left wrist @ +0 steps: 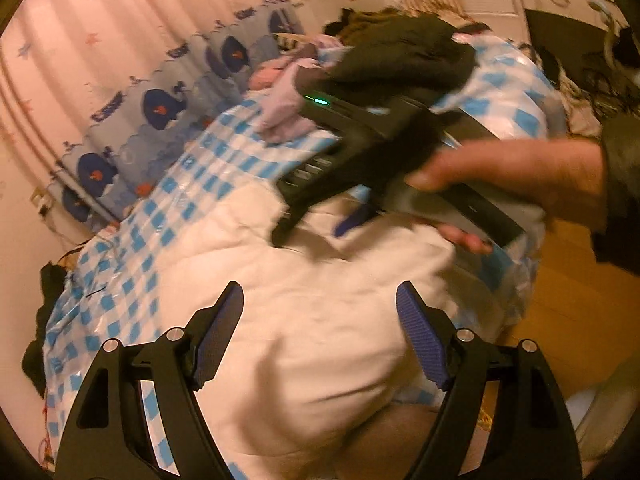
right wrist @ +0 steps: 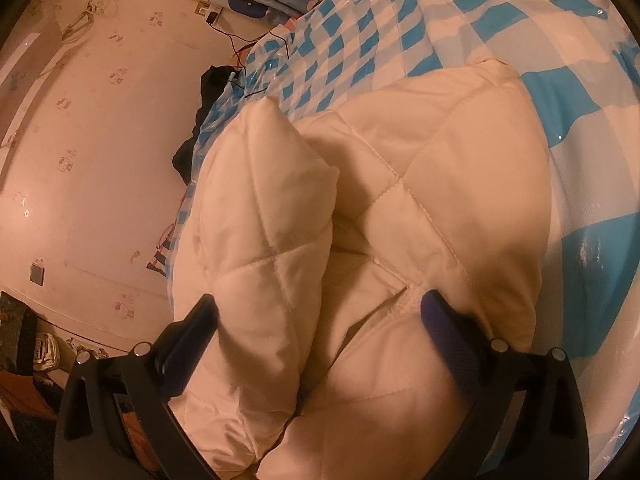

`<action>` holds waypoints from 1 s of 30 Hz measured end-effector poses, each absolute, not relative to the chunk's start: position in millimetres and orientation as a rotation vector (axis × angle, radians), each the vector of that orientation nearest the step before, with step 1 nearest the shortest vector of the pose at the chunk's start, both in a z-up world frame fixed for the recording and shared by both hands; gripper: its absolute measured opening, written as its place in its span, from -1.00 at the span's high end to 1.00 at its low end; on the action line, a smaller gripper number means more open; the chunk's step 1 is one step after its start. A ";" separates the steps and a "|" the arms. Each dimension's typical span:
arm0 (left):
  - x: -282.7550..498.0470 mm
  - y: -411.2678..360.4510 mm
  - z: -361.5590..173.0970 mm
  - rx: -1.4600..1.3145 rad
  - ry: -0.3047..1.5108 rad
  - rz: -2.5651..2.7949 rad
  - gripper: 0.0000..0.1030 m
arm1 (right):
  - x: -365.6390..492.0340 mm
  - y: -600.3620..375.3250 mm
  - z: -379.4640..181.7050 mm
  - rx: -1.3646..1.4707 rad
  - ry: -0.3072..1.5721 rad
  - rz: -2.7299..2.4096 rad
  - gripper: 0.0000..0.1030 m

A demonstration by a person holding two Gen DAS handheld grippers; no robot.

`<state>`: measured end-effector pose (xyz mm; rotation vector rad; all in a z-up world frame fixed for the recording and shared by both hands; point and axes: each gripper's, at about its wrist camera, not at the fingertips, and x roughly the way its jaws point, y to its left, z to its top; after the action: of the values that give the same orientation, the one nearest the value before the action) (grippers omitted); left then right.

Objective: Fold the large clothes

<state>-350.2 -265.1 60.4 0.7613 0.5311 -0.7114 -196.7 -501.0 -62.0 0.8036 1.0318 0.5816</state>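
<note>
A white quilted padded garment [left wrist: 304,300] lies bunched on a blue-and-white checked plastic sheet [left wrist: 132,280] over a bed. My left gripper [left wrist: 320,300] is open above the garment's near end, nothing between its pads. In the left wrist view the right gripper [left wrist: 316,220] reaches in from the right, held by a hand [left wrist: 508,168], fingers down on the garment. In the right wrist view my right gripper [right wrist: 320,312] stands wide open with folds of the white garment [right wrist: 400,208] bulging between its fingers; the pads do not pinch it.
A pile of dark and pink clothes [left wrist: 392,52] lies at the far end of the bed. A whale-print bumper [left wrist: 160,108] and pink curtain run along the left. Wooden floor [left wrist: 568,304] is at right. A pink wall [right wrist: 100,160] is left of the bed.
</note>
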 end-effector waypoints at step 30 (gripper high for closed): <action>-267.3 -248.1 19.3 0.575 0.724 -0.653 -0.45 | -198.7 -488.8 -46.6 0.639 1.046 0.491 -0.86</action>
<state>-267.3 -248.0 19.3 0.5746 0.7235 -0.6532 -198.7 -488.8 -46.6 0.6390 1.0457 0.4910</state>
